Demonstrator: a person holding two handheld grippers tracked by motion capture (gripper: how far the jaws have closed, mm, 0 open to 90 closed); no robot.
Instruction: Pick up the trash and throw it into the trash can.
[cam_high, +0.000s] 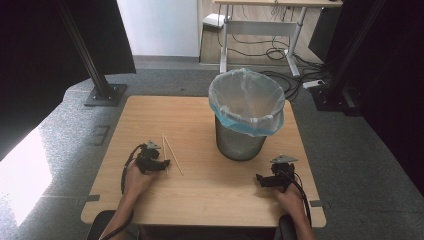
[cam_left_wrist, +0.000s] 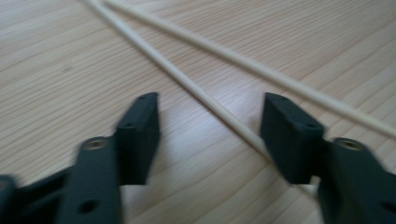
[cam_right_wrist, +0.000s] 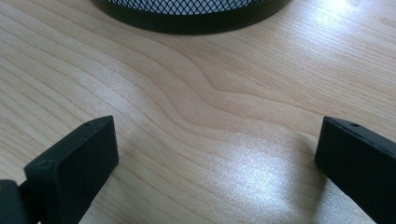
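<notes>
Two thin pale wooden sticks (cam_high: 171, 152) lie on the wooden table (cam_high: 210, 195), left of centre. My left gripper (cam_high: 161, 164) rests low beside them, open. In the left gripper view one stick (cam_left_wrist: 187, 84) runs between the two jaws and passes under the right one, while the other stick (cam_left_wrist: 261, 70) lies farther off. My right gripper (cam_high: 260, 179) sits at the table's right front, open wide over bare wood (cam_right_wrist: 215, 154). A black mesh bin (cam_high: 241, 142) with a clear and blue liner (cam_high: 247, 102) stands at the middle right.
The bin's black base rim (cam_right_wrist: 187, 21) shows just ahead of the right gripper. Beyond the table are grey carpet, black frame posts (cam_high: 102, 90), a desk with cables (cam_high: 280, 47) and a power strip (cam_high: 314, 83).
</notes>
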